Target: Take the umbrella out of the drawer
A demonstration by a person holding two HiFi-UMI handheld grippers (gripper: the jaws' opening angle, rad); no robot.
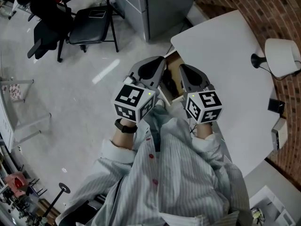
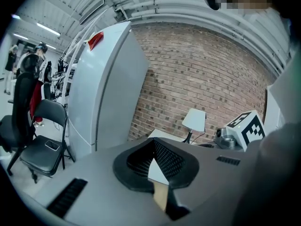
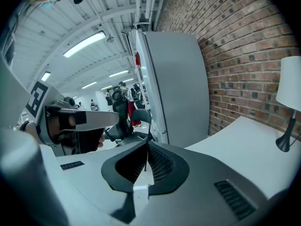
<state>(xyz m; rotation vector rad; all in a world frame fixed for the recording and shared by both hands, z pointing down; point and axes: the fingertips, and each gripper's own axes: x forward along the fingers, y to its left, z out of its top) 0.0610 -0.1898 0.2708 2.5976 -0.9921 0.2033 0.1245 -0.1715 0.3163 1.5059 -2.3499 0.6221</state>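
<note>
Hovering side by side over the open light-wood drawer at the left edge of the white rounded table, the left gripper and the right gripper both have their jaws pressed together with nothing between them. What looks like the dark folded umbrella lies inside the drawer, between the two grippers, though little of it shows. With the drawer open, gripping the umbrella and lifting it out remain to be done.
</note>
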